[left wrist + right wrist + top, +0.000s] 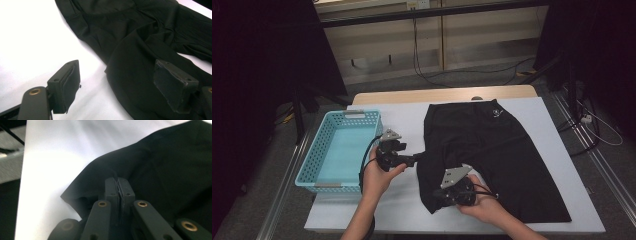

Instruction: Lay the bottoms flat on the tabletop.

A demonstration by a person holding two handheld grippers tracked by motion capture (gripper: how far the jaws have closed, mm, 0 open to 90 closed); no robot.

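Observation:
A black garment (502, 150) with a small white logo lies spread on the white table (402, 112). My left gripper (419, 158) is open at the garment's left edge; in the left gripper view its jaws (117, 72) stand wide apart, one over bare table and one over the black garment (140, 37). My right gripper (438, 193) sits at the garment's near left corner. In the right gripper view it (117, 182) is shut, with a thin fold of the black garment (170, 165) pinched between the pads.
A light blue perforated basket (312, 165) stands empty at the table's left, close behind my left hand. Bare white table (57, 157) lies between basket and garment. Cables run on the floor beyond the far and right edges.

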